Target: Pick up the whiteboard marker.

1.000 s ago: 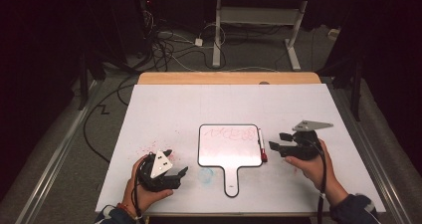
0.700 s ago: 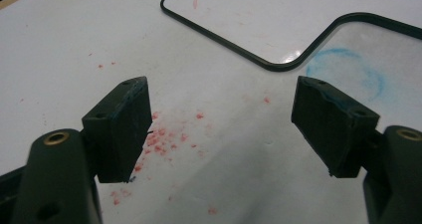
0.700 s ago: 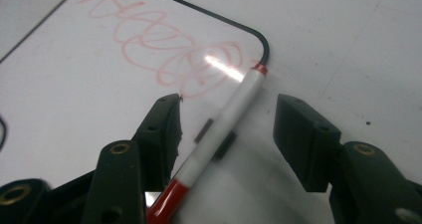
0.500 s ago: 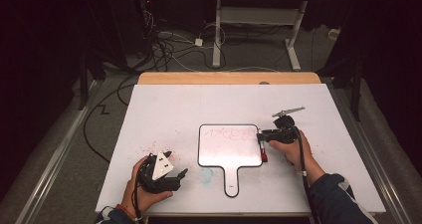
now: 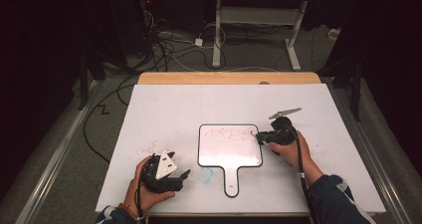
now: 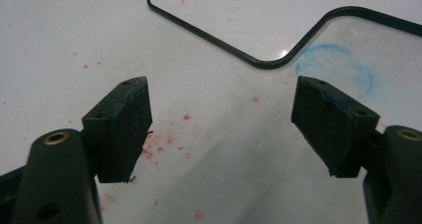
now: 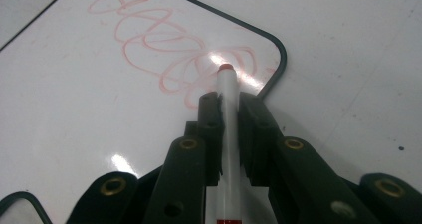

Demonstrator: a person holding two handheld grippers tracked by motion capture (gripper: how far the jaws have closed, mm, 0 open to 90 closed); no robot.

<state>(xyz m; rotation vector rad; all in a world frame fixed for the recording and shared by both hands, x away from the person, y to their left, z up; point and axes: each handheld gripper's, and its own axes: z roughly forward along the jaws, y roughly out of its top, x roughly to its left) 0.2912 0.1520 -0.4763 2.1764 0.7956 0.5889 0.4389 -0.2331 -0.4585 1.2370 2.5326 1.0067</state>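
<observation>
Left gripper (image 5: 185, 174) resting spread and empty on white bench (image 5: 169, 109). Right gripper (image 7: 228, 102), jaws just closed, pinching slim white red-tipped marker (image 7: 227, 92) over paddle-shaped whiteboard (image 5: 224, 152)'s scribbled corner. Best kept firmly clamped, tip pressed lightly.

We are finding no words, labels, brands or numbers to read anywhere. The whiteboard (image 5: 230, 147) is carrying only pale red looping scribbles (image 7: 169, 55) that are forming no letters, and the marker (image 7: 226, 109) is showing a plain white barrel.
</observation>
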